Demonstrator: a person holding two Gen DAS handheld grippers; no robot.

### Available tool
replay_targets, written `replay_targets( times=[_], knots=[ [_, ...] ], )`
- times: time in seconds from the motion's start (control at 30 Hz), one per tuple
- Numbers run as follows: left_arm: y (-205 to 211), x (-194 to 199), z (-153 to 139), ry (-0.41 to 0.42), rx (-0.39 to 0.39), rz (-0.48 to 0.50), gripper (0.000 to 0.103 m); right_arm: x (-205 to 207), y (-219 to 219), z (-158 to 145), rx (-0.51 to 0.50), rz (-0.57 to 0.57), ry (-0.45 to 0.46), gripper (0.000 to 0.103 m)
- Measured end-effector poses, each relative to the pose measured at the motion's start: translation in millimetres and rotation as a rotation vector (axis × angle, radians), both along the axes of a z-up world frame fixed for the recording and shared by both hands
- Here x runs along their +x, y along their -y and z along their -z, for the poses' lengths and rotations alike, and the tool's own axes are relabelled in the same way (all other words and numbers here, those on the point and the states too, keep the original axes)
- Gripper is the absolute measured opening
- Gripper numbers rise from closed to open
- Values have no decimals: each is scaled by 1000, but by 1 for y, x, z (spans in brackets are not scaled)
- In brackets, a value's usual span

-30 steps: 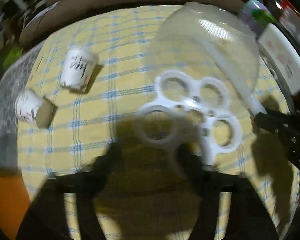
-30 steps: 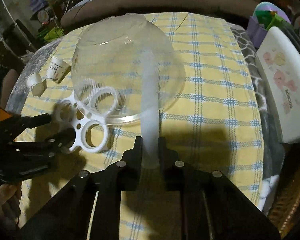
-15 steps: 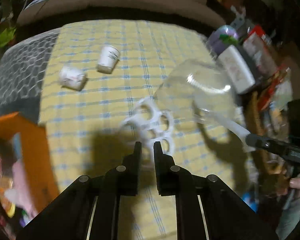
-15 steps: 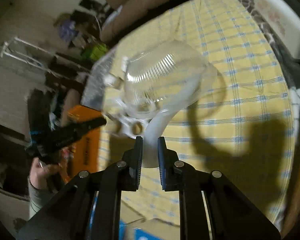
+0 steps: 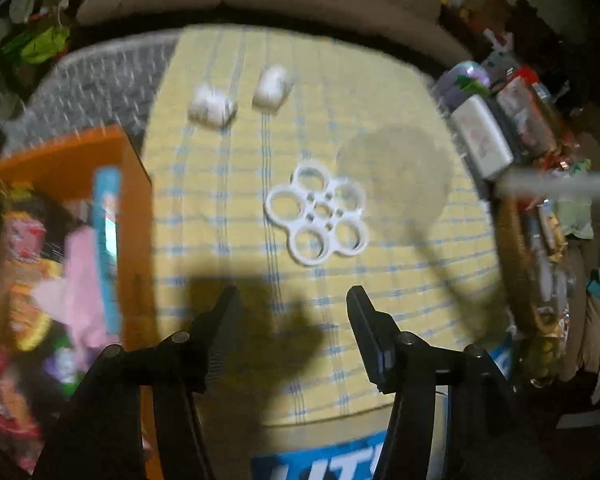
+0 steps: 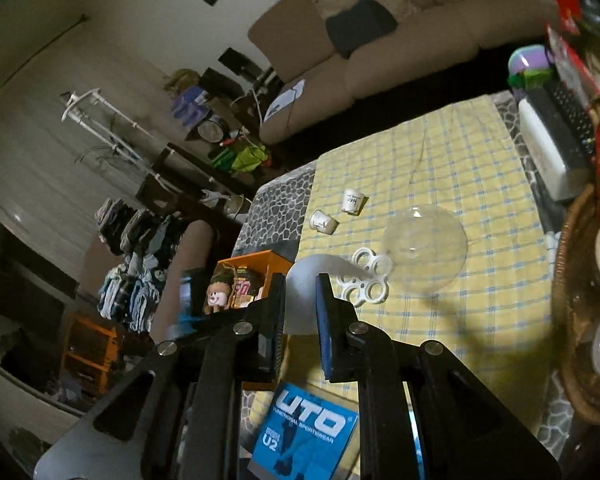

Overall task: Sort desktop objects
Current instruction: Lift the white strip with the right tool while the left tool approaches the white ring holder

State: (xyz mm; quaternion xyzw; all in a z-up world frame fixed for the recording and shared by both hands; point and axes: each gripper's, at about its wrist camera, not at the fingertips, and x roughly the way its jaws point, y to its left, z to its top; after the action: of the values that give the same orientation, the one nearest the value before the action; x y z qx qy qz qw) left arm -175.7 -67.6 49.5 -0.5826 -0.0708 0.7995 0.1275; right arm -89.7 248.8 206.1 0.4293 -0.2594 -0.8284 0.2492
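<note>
Yellow checked bench point(image 5: 380, 80): white ring holder point(image 5: 318, 214) lies flat at 12 o'clock of the left tongs point(image 5: 292, 312), which are opening, empty. Right tongs point(image 6: 300, 300) pinch the clear bowl's handle point(image 6: 312, 280).

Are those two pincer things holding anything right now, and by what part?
The right tool grips the clear dome cover by the end of its white handle. The left tool is opening, with nothing between its fingers.
</note>
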Motion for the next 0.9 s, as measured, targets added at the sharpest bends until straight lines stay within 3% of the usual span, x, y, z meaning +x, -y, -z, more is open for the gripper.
replay_targets(
  times=[0.17,0.27,0.37,0.5,0.53,0.6,0.67,0.73,0.9],
  knots=[
    [-29,-26,49,31,-38,9,56,12,-4,16,-1,-5,14,14],
    [-41,-42,70,42,-61,10,49,12,-8,31,-13,-11,31,14],
    [-47,-49,85,33,-135,22,36,10,-8,48,-23,-33,46,14],
    [-44,-49,89,-17,-194,34,9,8,1,61,-32,-66,56,14],
    [-44,-47,87,-16,-195,49,9,8,3,63,-35,-71,58,14],
    [-41,-43,79,-20,-185,60,9,11,9,65,-40,-80,56,14],
    [-31,-33,56,-53,-127,56,8,13,15,62,-42,-88,51,14],
    [-17,-18,21,-95,-85,71,7,17,22,56,-41,-99,40,14],
    [24,20,-54,-166,-77,87,7,28,52,30,-55,-138,-6,14]
  ],
)
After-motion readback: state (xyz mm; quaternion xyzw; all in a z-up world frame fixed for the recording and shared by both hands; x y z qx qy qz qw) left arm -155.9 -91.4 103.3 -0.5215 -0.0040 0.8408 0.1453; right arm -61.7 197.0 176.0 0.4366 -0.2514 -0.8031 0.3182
